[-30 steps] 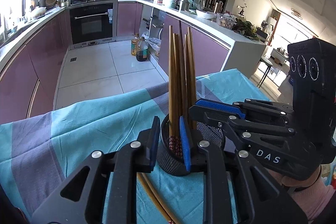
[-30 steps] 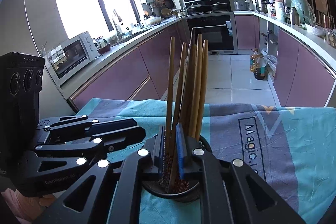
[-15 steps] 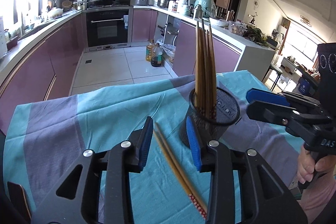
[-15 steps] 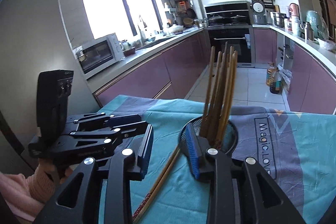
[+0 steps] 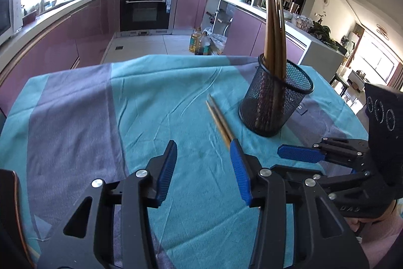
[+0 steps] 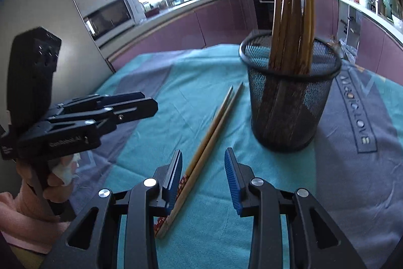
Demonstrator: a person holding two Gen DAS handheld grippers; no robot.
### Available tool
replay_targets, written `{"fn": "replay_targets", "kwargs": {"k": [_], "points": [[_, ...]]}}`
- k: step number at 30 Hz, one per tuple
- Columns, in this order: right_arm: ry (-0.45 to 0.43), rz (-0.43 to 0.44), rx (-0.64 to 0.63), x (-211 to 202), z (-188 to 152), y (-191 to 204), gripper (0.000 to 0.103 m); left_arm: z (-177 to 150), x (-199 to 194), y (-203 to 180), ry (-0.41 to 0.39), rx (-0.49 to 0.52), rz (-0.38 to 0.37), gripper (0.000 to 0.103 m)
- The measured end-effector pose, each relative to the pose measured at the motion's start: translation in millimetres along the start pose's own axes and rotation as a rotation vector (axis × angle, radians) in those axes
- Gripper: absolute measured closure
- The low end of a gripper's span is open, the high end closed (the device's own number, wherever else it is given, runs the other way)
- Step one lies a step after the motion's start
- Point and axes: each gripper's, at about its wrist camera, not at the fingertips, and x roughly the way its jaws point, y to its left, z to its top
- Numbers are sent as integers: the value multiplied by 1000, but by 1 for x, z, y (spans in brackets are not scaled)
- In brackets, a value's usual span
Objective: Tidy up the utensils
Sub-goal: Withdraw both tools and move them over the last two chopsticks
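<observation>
Kitchen desk [image 6: 176, 82] under teal cloth: a black mesh cup [image 6: 289, 105] holds brown chopsticks [image 6: 292, 17]. Two loose wooden chopsticks [image 6: 214, 127] lie beside it, between the right hand-held gripper [image 6: 202, 178] jaws, apart and unclamped. Left hand-held gripper [image 5: 202, 172] is opening, empty; best pinch both sticks together near mid-length.

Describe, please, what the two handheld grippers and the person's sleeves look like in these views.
Both the left gripper and the right gripper are black plastic linkages with silver pivot screws and ribbed blue finger pads. Each carries a black block with three round dials. White lettering marks the bodies. Pink sleeves cover the wrists.
</observation>
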Motion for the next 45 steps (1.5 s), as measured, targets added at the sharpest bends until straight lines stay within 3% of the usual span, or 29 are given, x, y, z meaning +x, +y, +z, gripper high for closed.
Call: {"fn": "replay_targets", "kwargs": {"k": [29,45], "points": [[43,-92,-6,23,-6,8,71,-19,28,-11,70,9,-18,59],[47,-109,14,20,-8,-2,71,-13,63,-43,137,99,-32,61]]}}
